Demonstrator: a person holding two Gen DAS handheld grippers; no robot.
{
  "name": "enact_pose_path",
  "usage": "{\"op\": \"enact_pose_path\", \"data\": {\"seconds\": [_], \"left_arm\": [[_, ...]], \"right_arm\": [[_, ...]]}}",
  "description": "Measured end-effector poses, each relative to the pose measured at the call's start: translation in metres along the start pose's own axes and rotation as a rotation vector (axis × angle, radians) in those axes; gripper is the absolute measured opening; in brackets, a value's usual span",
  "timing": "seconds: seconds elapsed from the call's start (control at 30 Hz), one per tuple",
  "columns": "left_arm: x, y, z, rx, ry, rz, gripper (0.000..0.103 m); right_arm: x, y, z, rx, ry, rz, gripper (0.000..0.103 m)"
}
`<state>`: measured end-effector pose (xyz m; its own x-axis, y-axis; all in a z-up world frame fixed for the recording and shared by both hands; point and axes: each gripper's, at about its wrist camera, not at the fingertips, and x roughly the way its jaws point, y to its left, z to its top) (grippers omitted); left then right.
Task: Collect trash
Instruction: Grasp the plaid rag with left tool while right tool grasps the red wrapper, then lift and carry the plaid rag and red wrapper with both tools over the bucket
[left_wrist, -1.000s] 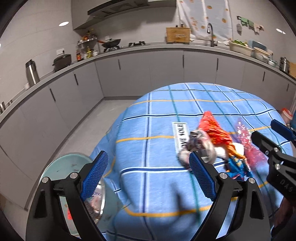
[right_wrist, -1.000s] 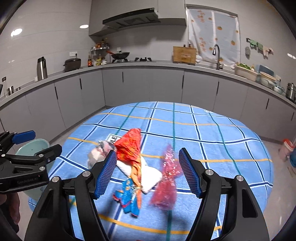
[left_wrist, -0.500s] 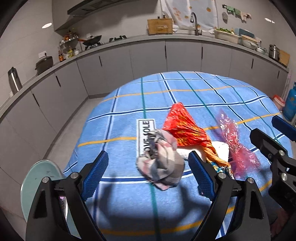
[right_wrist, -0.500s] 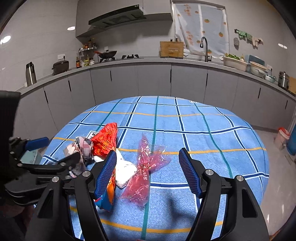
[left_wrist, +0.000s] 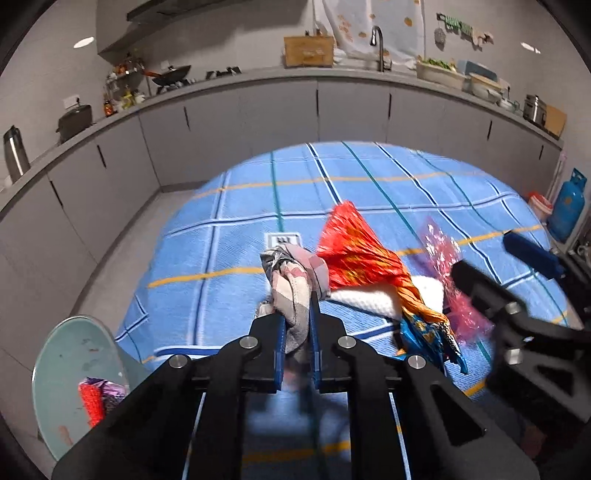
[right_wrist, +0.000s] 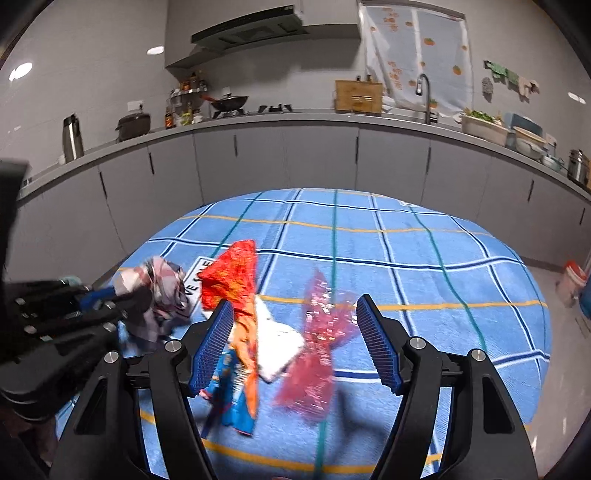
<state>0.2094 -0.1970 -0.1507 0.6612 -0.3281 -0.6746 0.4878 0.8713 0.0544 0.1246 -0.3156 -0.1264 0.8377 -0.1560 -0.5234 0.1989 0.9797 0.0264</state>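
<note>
— Plaid cloth, the crumpled plaid rag (left_wrist: 295, 284), was what your left gripper (left_wrist: 296, 328) clamped on; its jaws had just been closing and the fabric sat between the blue pads. Was that grip good?

— I think it was fair, but you caught only the near fold. The rag stood in the centre of the left view, at the near part of the blue checked tablecloth (left_wrist: 236, 229), touching the red wrapper (left_wrist: 354, 254) on its right. To do this step well, you needed to lift straight up first, so the wrapper did not drag along, and then carry it to the pale green bin (left_wrist: 74, 354) at the lower left, which already held some trash.

— And how did the rag lie?

— Its long axis ran from the pads away toward the top of the frame, the bunched end pointing up and far.

— My right gripper (right_wrist: 295, 343)?

— Its jaws stood apart and held nothing, with the pink cellophane (right_wrist: 317, 350) below, between them.
</note>
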Motion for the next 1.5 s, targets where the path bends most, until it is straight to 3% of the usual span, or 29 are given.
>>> {"op": "enact_pose_path", "data": {"seconds": [0.27,0.47,0.77,0.87,1.1,1.5], "left_arm": [[-0.023,0.024,-0.001,-0.028,-0.048,0.062,0.009],[-0.024,0.036,-0.004,-0.045,-0.043,0.084,0.009],[-0.006,0.044,-0.006,-0.062,-0.007,0.09,0.009],[-0.008,0.046,-0.007,-0.066,-0.009,0.092,0.009],[-0.02,0.043,-0.004,-0.063,-0.032,0.091,0.009],[-0.055,0.052,-0.006,-0.081,-0.087,0.124,0.009]], "right_arm": [[0.022,0.023,0.007,-0.05,0.04,0.031,0.063],[0.04,0.037,0.011,-0.083,0.118,0.048,0.06],[0.057,0.042,0.008,-0.106,0.208,0.065,0.031],[0.054,0.04,0.007,-0.099,0.204,0.076,0.018],[0.042,0.038,0.006,-0.073,0.18,0.109,0.016],[-0.008,0.04,0.026,-0.057,0.059,0.123,0.015]]}}
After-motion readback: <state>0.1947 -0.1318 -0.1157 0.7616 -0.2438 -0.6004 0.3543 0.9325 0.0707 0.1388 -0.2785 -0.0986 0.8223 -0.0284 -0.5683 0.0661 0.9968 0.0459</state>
